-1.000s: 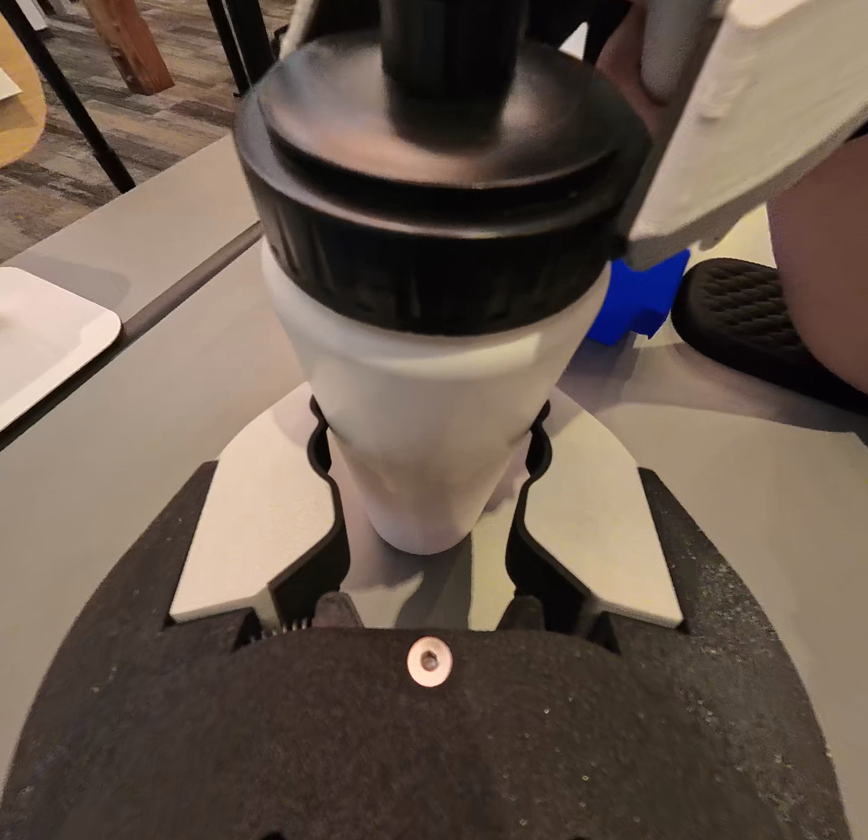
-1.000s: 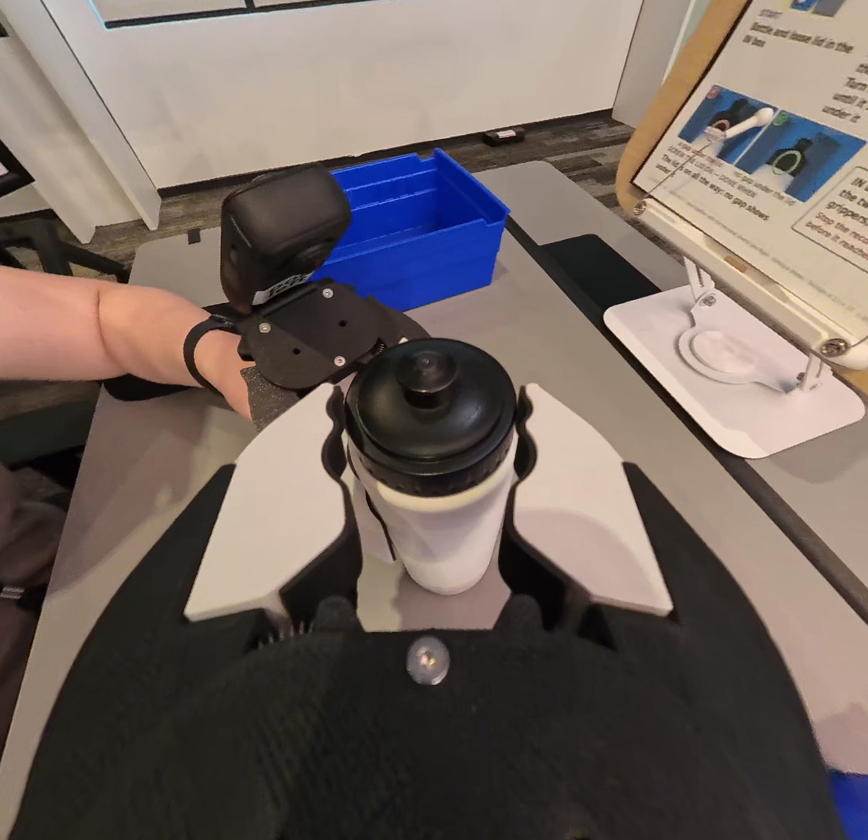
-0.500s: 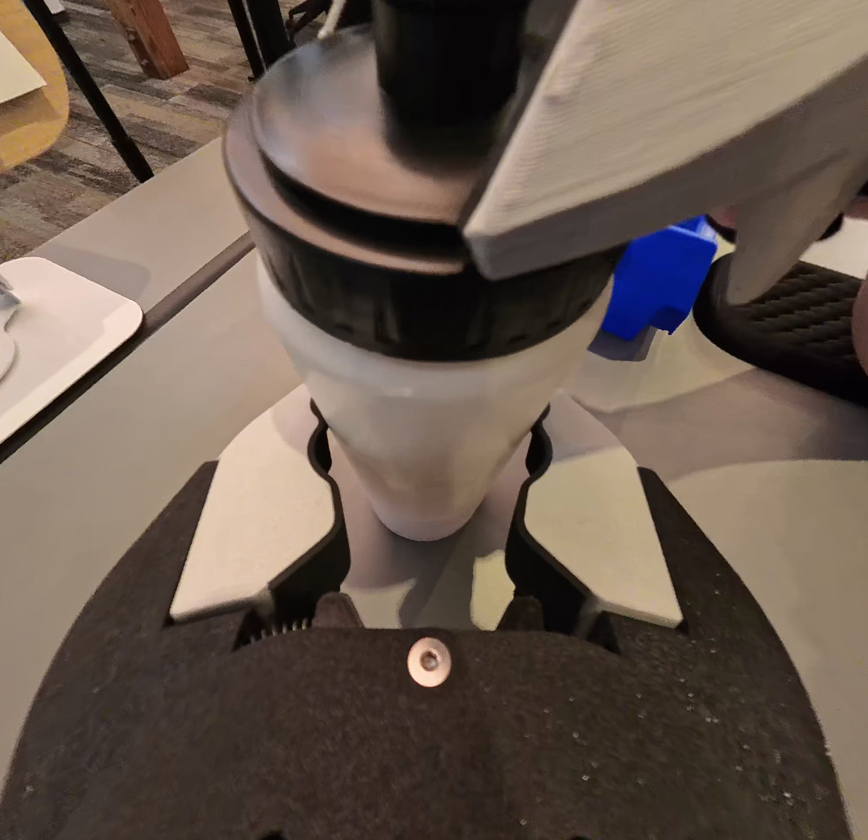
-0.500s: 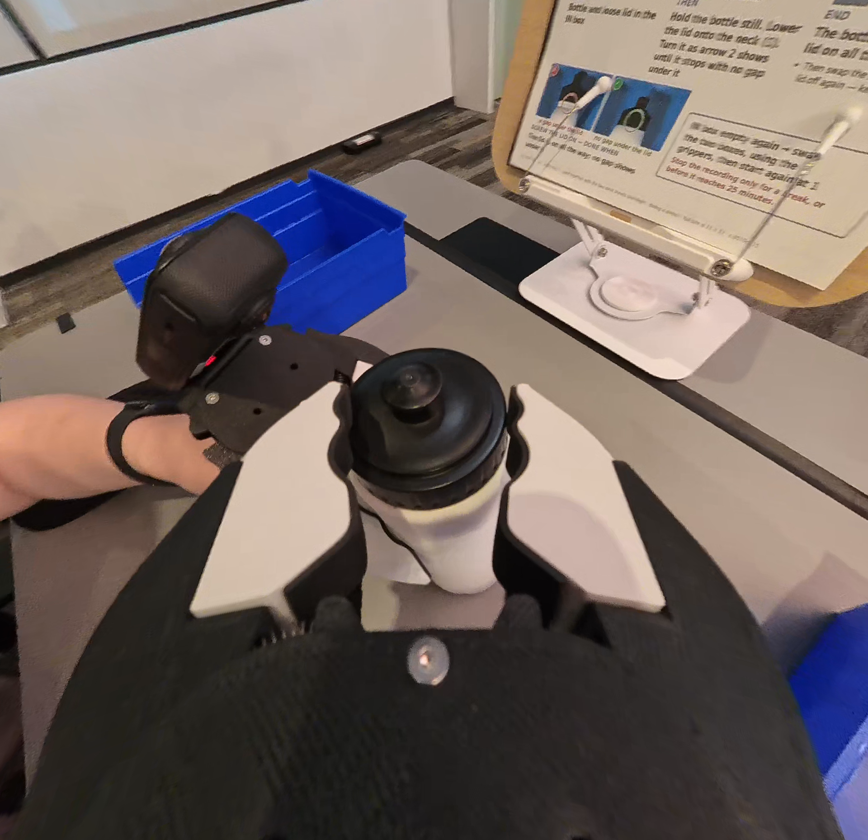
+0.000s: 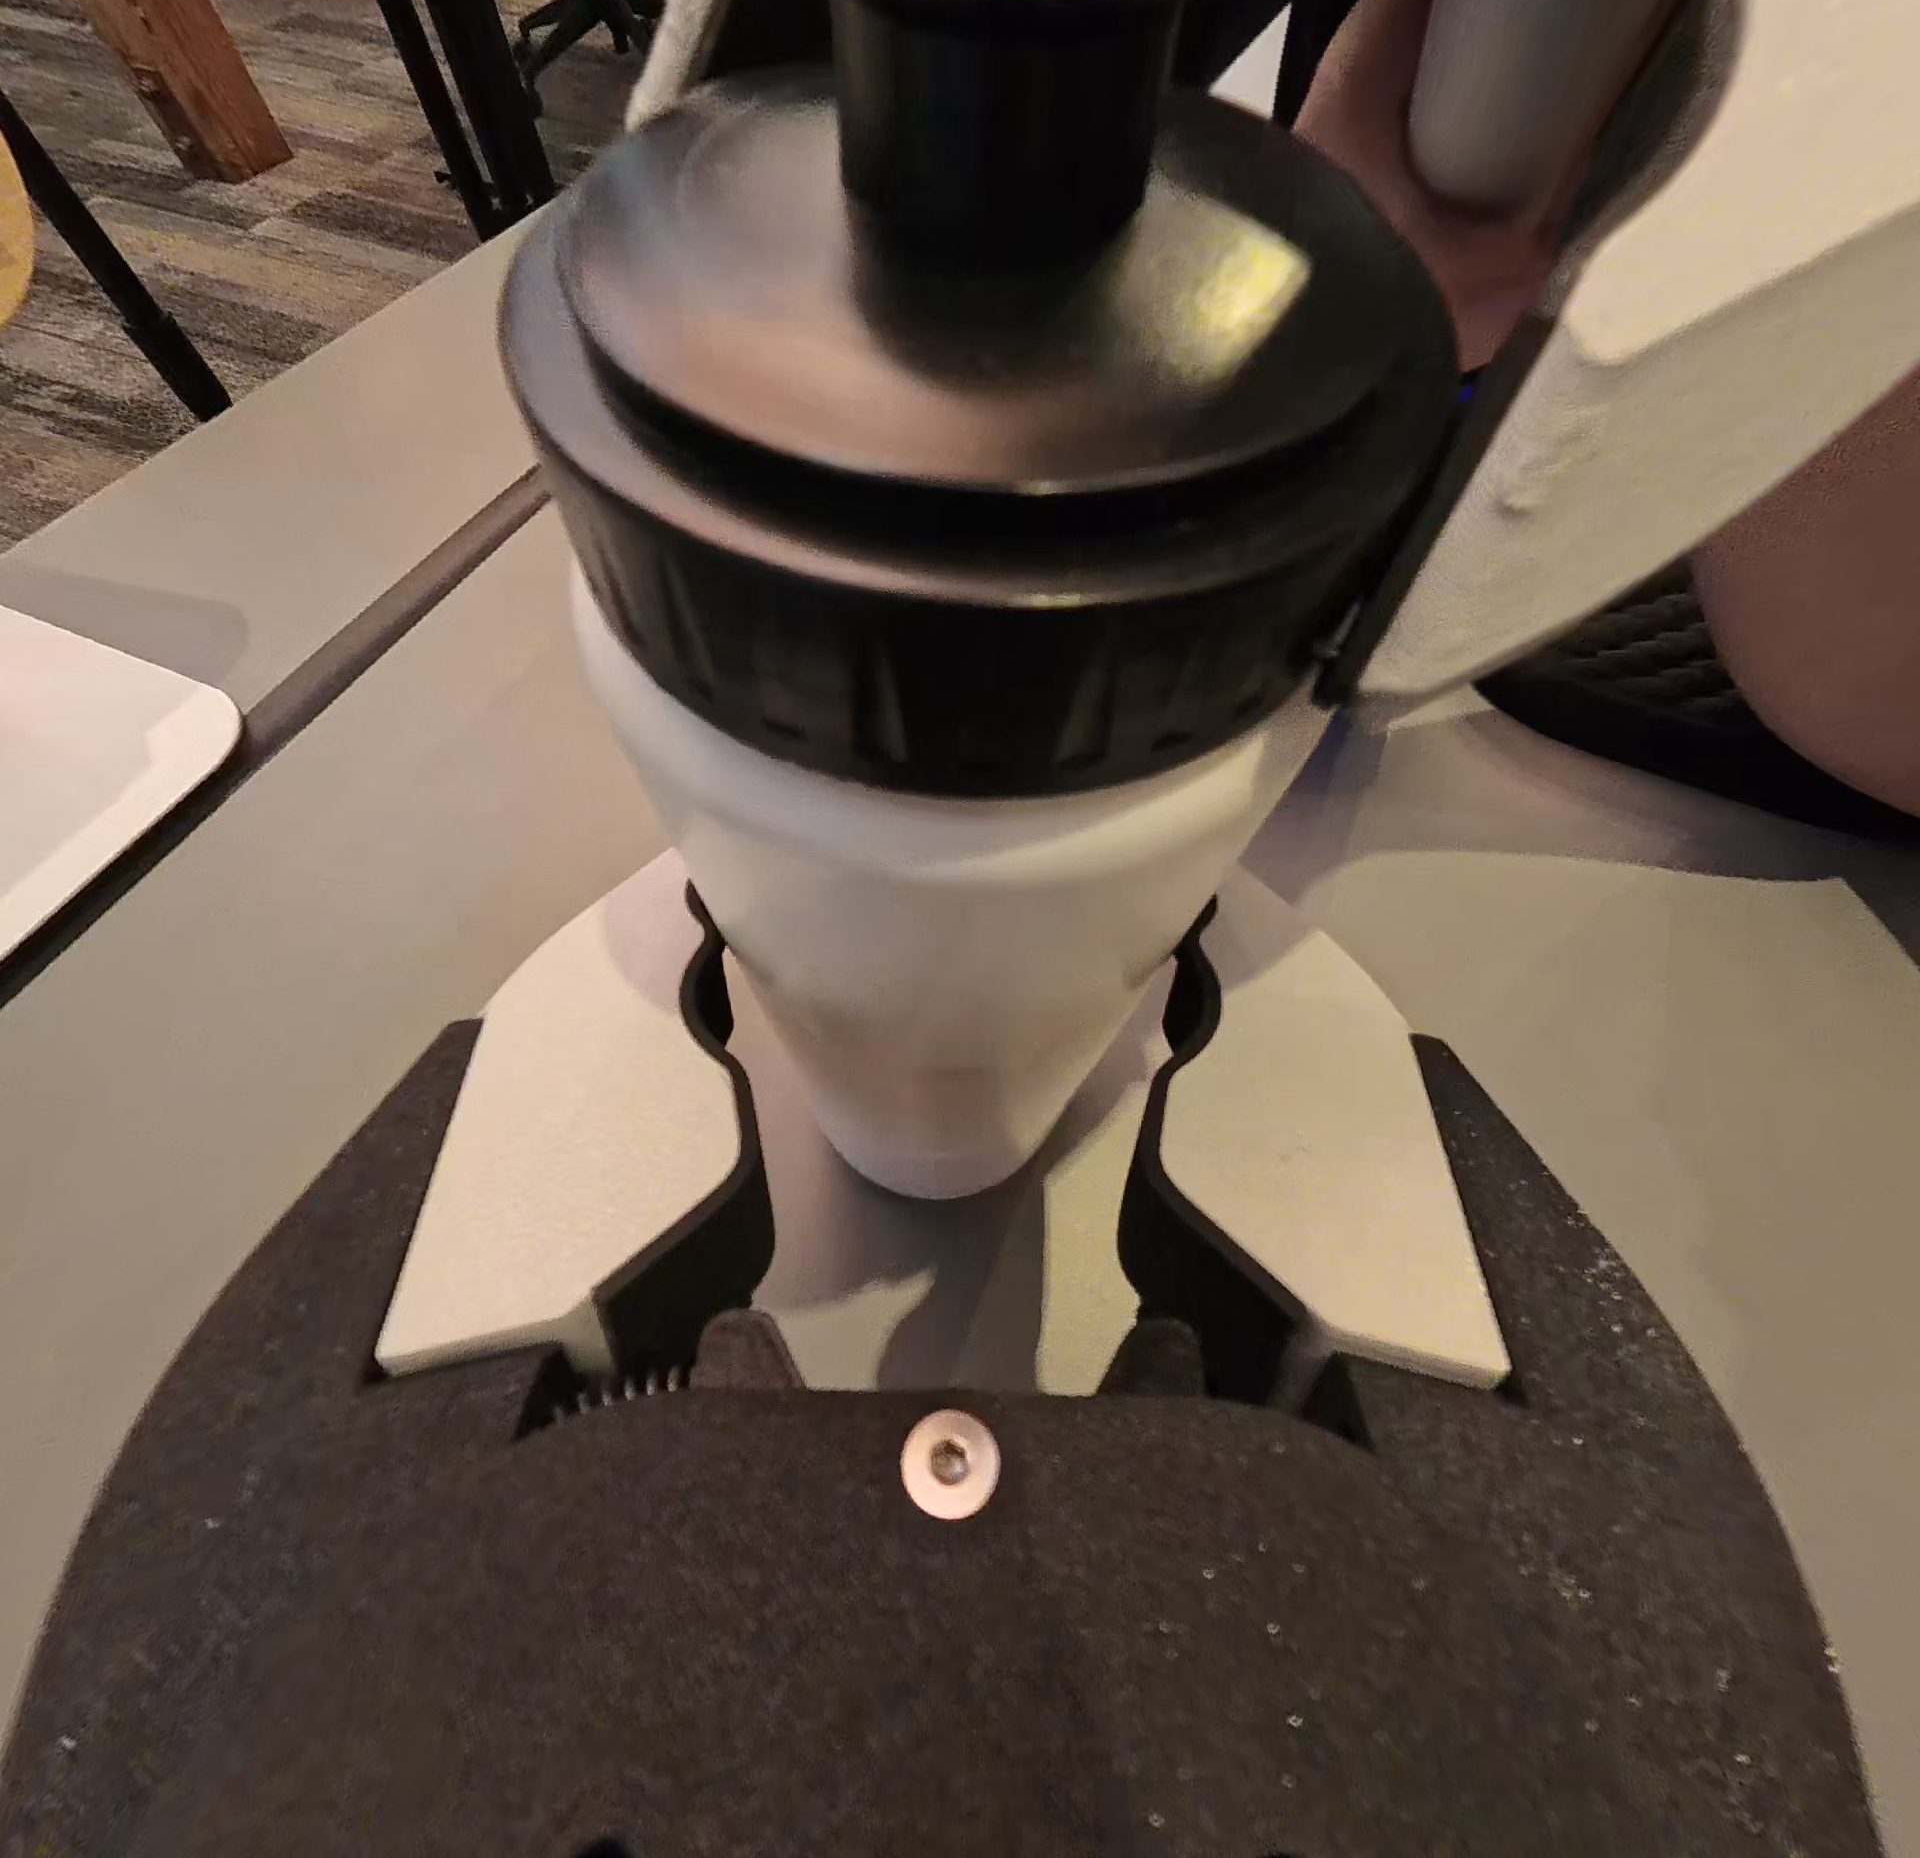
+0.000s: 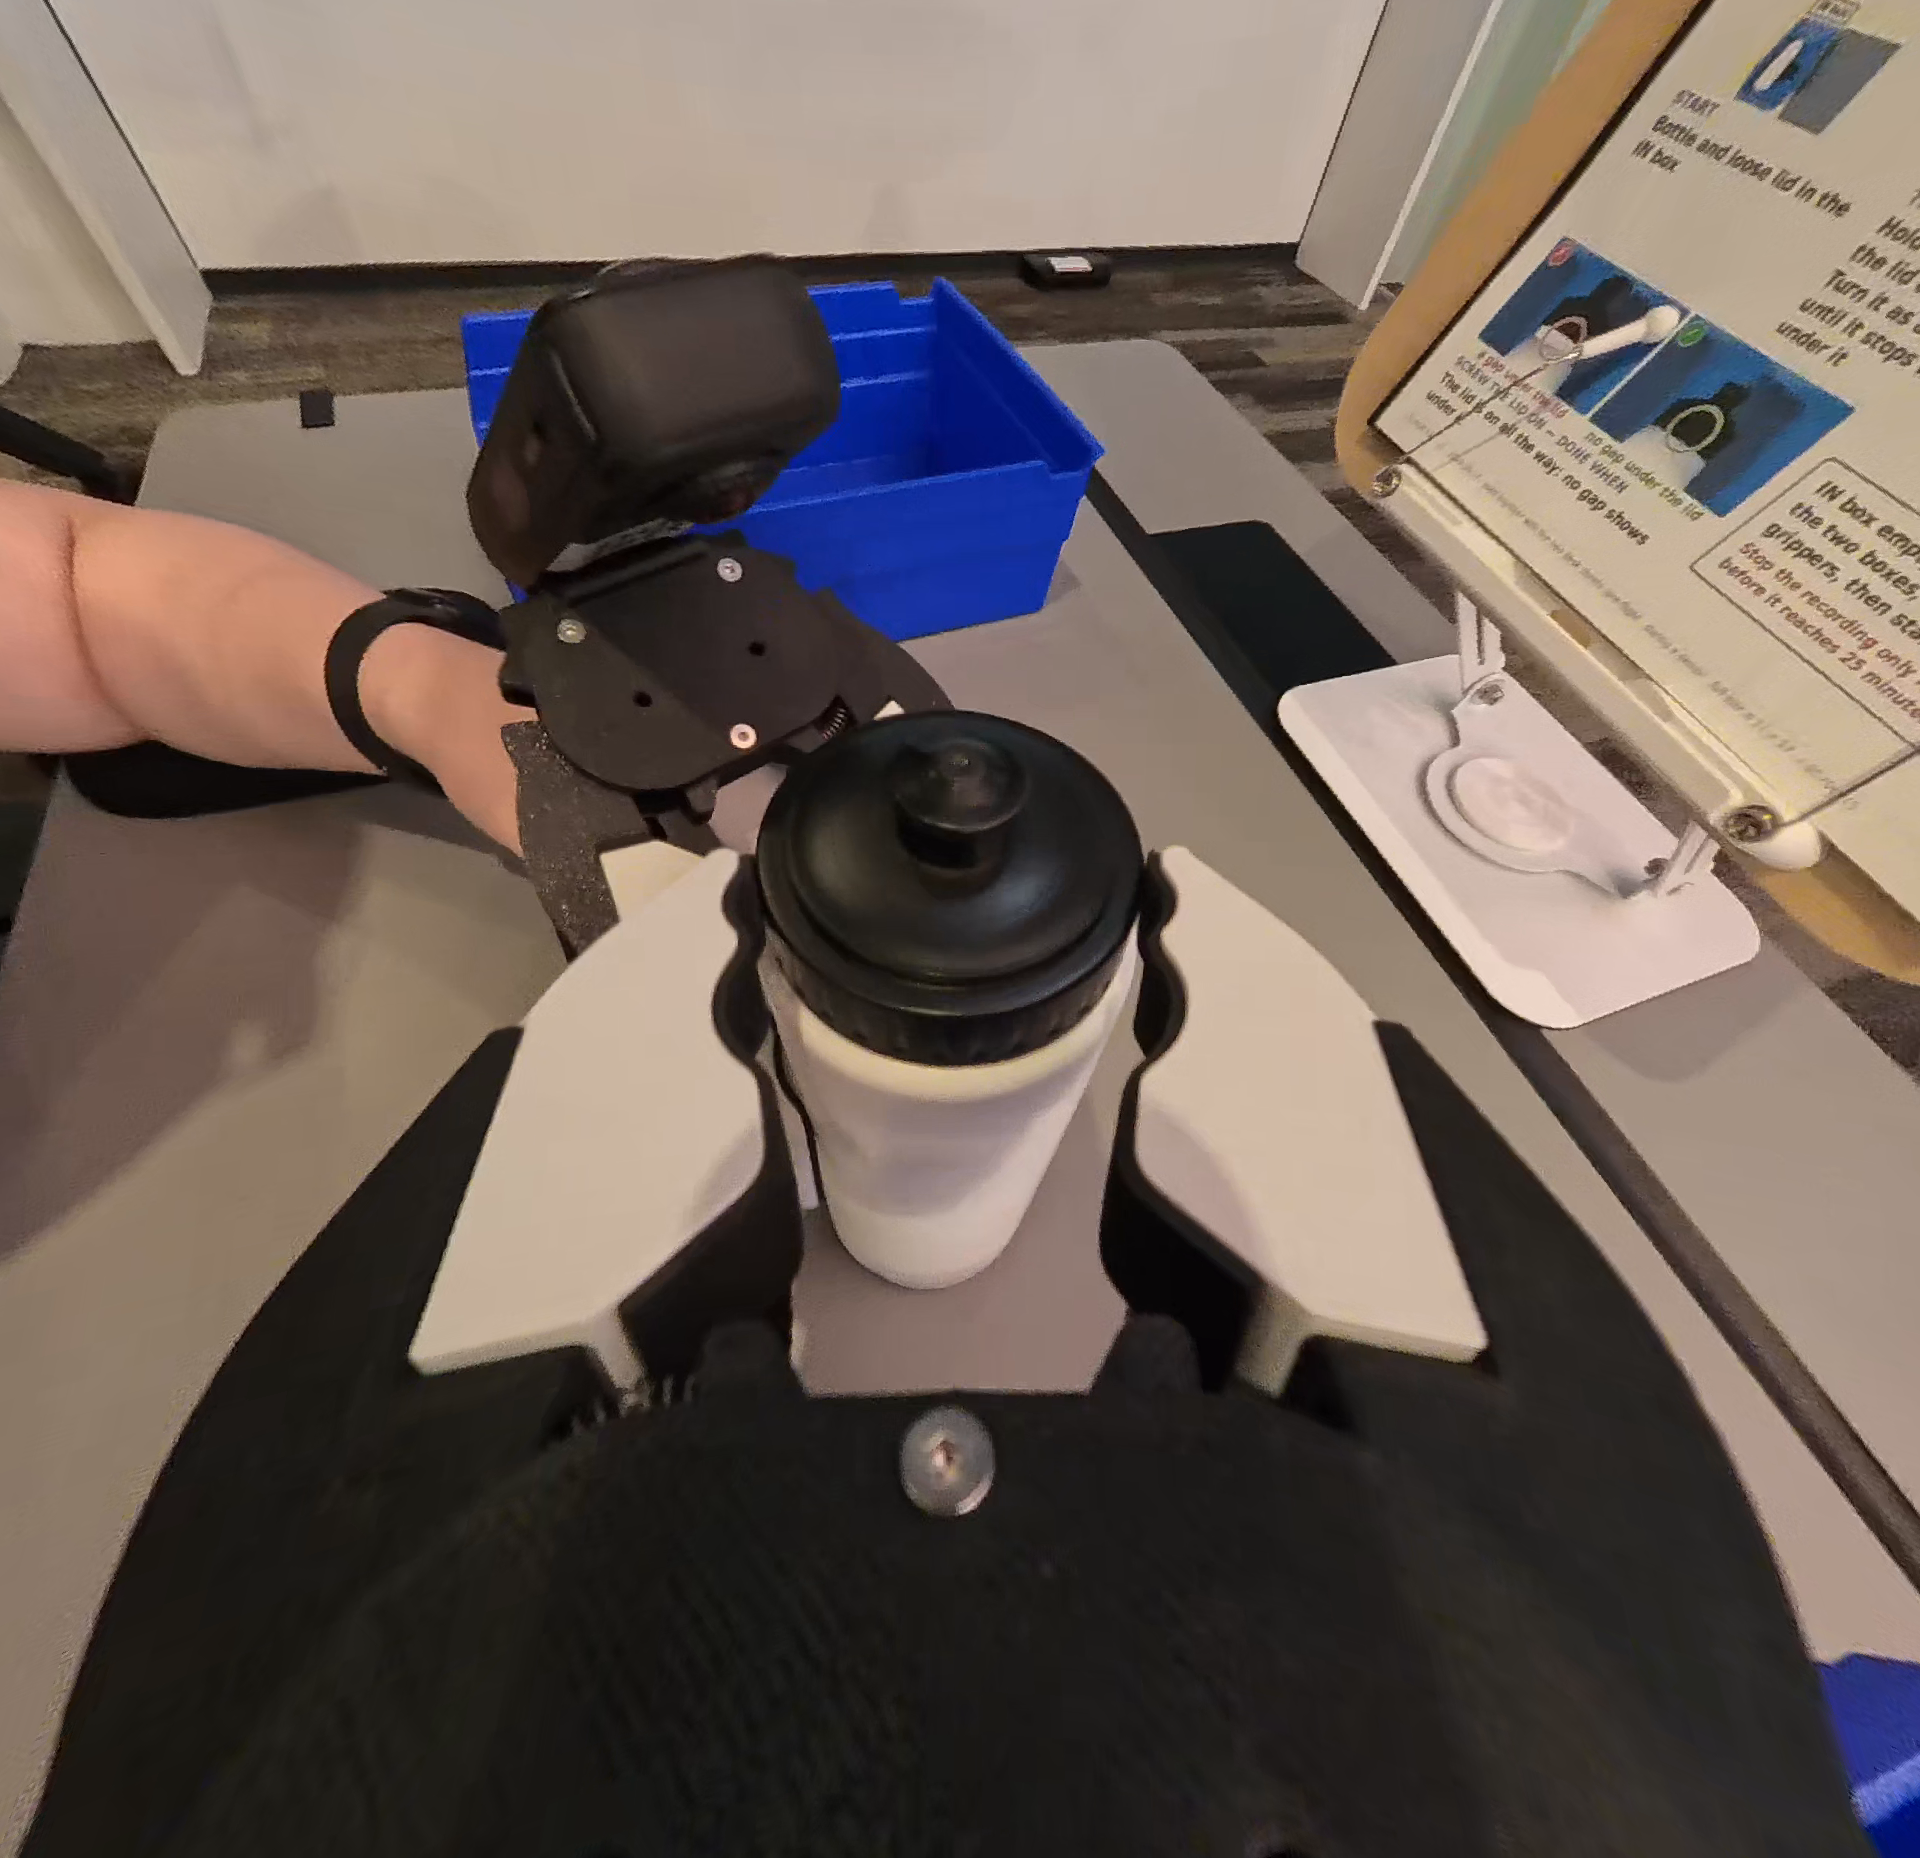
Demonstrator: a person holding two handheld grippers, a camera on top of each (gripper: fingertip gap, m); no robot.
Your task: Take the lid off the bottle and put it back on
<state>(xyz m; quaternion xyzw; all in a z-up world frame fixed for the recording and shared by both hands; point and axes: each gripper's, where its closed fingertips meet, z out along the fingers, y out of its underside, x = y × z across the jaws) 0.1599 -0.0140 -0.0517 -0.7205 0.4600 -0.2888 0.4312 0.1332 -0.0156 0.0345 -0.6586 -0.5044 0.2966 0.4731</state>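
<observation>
A white bottle (image 5: 935,998) stands upright on the grey table (image 5: 312,977) with its black lid (image 5: 966,561) on top. My left gripper (image 5: 945,915) is shut on the bottle's lower body. In the right wrist view my right gripper (image 6: 945,873) is shut on the lid (image 6: 945,925), one white finger on each side of it. One of its fingers (image 5: 1662,406) shows against the lid's right side in the left wrist view. The left gripper's black body (image 6: 665,665) shows behind the bottle (image 6: 925,1164), held by a person's hand (image 6: 436,717).
A blue bin (image 6: 935,499) stands at the back of the table. An instruction board on a white stand (image 6: 1507,873) is at the right, past a table seam. A black pad (image 6: 1268,582) lies near it. Another blue bin's corner (image 6: 1870,1746) shows at the lower right.
The right gripper swung round the lid one way half a second ago and has now swung back. The left gripper and the bottle have stayed in place.
</observation>
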